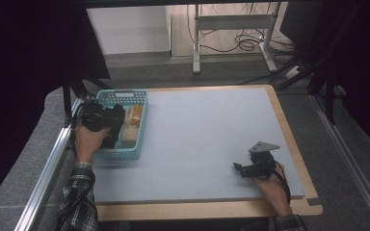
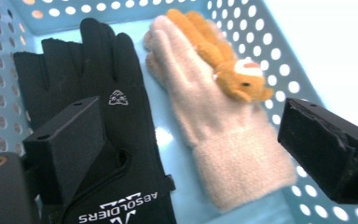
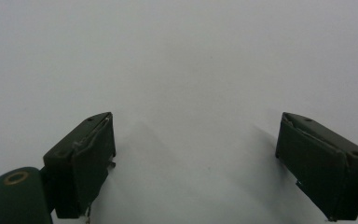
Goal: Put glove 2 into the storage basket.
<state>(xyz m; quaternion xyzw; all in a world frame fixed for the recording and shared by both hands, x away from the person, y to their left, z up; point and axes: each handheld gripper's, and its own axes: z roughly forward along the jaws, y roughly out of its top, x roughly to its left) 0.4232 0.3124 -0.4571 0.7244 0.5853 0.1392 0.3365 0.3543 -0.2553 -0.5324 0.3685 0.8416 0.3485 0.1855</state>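
Turquoise perforated plastic basket [image 2: 279, 60] at the grey table's [image 1: 207, 139] left edge holds a black fabric glove [image 2: 121, 140] beside a cream fuzzy glove [image 2: 214, 126] bearing what looks like an orange plush animal [image 2: 223, 60]. Left gripper [image 2: 191, 144] hovers over them, jaws spread wide; right gripper [image 3: 196, 158] sits well apart on bare tabletop, likewise agape and empty.

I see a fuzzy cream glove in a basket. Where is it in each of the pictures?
High view: the cream glove lies at the right side of the turquoise basket, at the table's left.
Left gripper view: it lies mid-frame, between the open jaws.
Right gripper view: bare grey tabletop.
Shared landmark: the black glove beside it.
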